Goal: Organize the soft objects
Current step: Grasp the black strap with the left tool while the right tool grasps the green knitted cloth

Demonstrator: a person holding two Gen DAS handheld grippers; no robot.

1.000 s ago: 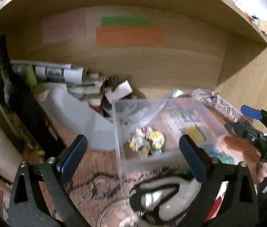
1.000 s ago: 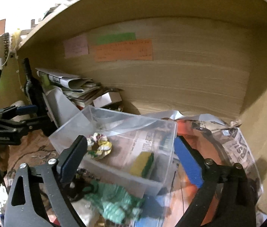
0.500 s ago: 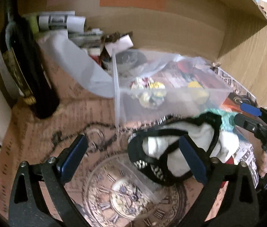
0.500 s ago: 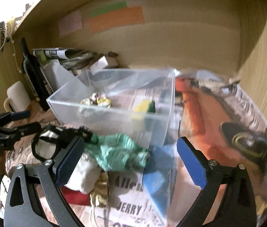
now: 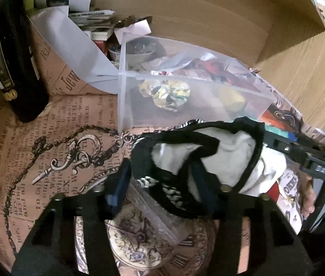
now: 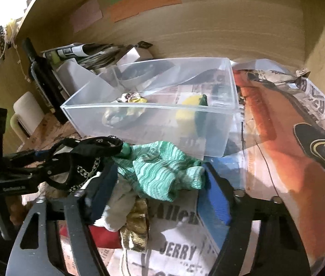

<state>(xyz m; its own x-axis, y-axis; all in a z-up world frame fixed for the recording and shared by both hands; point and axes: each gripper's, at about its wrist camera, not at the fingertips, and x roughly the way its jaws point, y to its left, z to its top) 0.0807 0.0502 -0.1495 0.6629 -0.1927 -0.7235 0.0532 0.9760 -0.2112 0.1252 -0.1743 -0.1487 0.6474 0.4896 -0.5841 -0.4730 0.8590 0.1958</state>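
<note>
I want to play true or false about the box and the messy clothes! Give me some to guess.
1. A yellow sponge lies inside the clear box. True.
2. The green cloth is inside the box. False: it lies in front of it, between the right gripper's fingers.
3. The left gripper sits around the black-and-white garment. True.
4. The box has a lid on it. False: its top is open.
5. The dark bottle stands inside the box. False: it stands outside, off to the left.
</note>
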